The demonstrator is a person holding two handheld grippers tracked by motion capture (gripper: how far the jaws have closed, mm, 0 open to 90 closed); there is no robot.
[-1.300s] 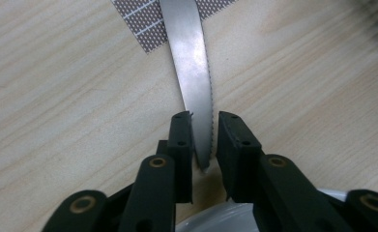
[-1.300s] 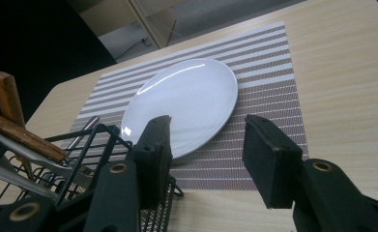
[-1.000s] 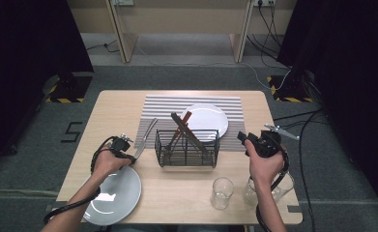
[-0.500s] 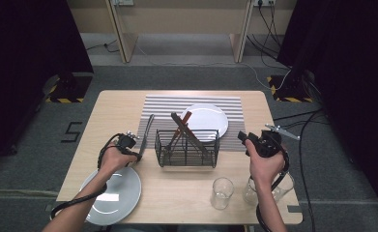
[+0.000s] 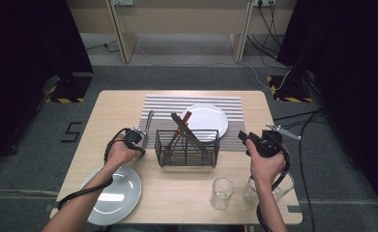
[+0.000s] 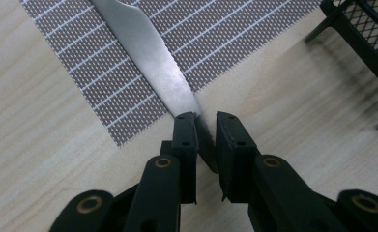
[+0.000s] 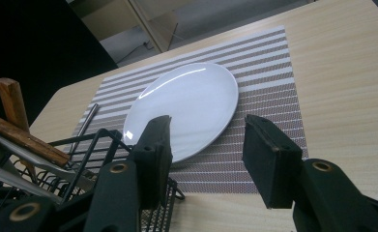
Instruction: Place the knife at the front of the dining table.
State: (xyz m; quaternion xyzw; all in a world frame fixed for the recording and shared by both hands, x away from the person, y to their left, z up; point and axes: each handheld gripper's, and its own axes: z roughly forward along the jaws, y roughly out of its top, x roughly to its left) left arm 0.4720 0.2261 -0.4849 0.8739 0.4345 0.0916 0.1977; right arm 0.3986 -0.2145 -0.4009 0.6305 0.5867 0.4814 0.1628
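Note:
A silver knife [image 5: 148, 124] lies along the left edge of the striped placemat [image 5: 162, 104]. My left gripper [image 5: 137, 137] is shut on its near end. In the left gripper view the blade [image 6: 152, 58] runs away over the mat, its end pinched between the jaws of the left gripper [image 6: 206, 130]. My right gripper [image 5: 244, 137] hovers at the table's right side with its jaws wide open and nothing between them. In the right gripper view that gripper [image 7: 206, 145] faces a white plate [image 7: 191, 104] on the mat.
A black wire basket [image 5: 186, 150] with wooden-handled utensils [image 5: 184, 126] stands mid-table, in front of the white plate [image 5: 206, 120]. A grey plate [image 5: 114, 193] sits near the front left. Two empty glasses [image 5: 222, 192] [image 5: 254, 191] stand at the front right, below the right hand.
The left gripper has carried the knife forward and right, and the blade has come down flat along the placemat's left edge. The right gripper has stayed in place.

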